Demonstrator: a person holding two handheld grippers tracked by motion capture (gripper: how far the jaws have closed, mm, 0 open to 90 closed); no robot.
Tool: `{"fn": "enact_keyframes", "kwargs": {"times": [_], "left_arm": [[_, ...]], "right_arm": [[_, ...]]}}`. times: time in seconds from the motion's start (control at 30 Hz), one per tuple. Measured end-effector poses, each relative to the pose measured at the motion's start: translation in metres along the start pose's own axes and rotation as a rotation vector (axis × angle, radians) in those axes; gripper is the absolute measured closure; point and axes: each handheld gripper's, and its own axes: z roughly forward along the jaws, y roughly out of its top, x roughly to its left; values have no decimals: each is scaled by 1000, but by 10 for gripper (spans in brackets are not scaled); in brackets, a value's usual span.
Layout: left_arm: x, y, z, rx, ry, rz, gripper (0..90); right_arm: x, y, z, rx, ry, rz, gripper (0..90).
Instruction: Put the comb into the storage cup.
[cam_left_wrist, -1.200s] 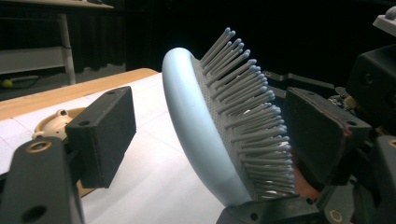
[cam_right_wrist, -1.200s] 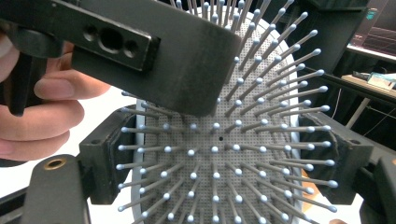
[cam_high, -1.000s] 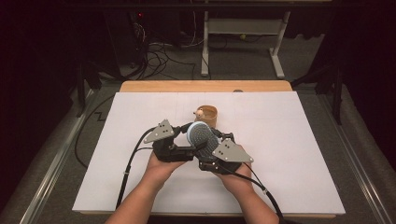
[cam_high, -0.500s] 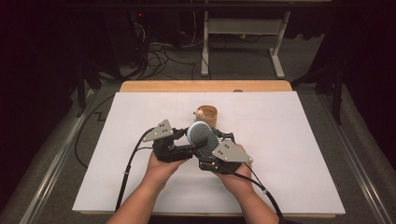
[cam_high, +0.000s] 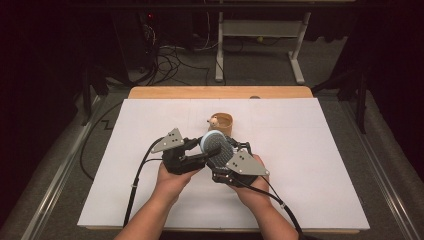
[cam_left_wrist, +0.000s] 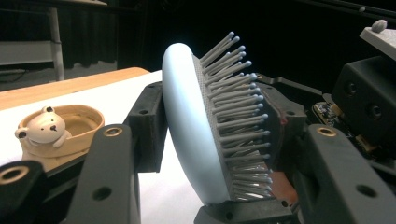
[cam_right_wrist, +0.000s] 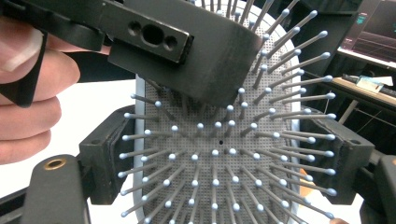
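A light blue hairbrush (cam_high: 216, 145) with grey bristles is held just above the white table between both grippers. My right gripper (cam_right_wrist: 226, 158) is shut on the two side edges of the brush (cam_right_wrist: 219, 154), whose bristles face its camera. My left gripper (cam_left_wrist: 215, 130) has just been closing its jaws with the brush (cam_left_wrist: 187, 130) between them. One jaw lies on the smooth back and the other presses into the bristles. That finger (cam_right_wrist: 205, 60) of the left gripper shows in the right gripper view. In the high view the left gripper (cam_high: 200, 152) and right gripper (cam_high: 220, 156) meet at the brush.
A small tan cup (cam_high: 222, 123) with a white bear figure (cam_left_wrist: 44, 128) on its rim stands just behind the grippers. White paper (cam_high: 310, 165) covers the wooden table (cam_high: 220, 92). Cables trail from both grippers toward the front edge.
The left gripper's jaws have drawn in onto the brush's back and bristles. Both hands and the brush have stayed where they were.
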Motion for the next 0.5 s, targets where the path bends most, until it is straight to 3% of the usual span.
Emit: {"fn": "enact_keyframes", "kwargs": {"times": [0.23, 0.5], "left_arm": [[-3, 0, 0, -11, 19, 20, 539], [-4, 0, -1, -18, 13, 16, 553]], "right_arm": [[2, 1, 0, -4, -18, -15, 205], [4, 1, 0, 0, -33, -13, 203]]}}
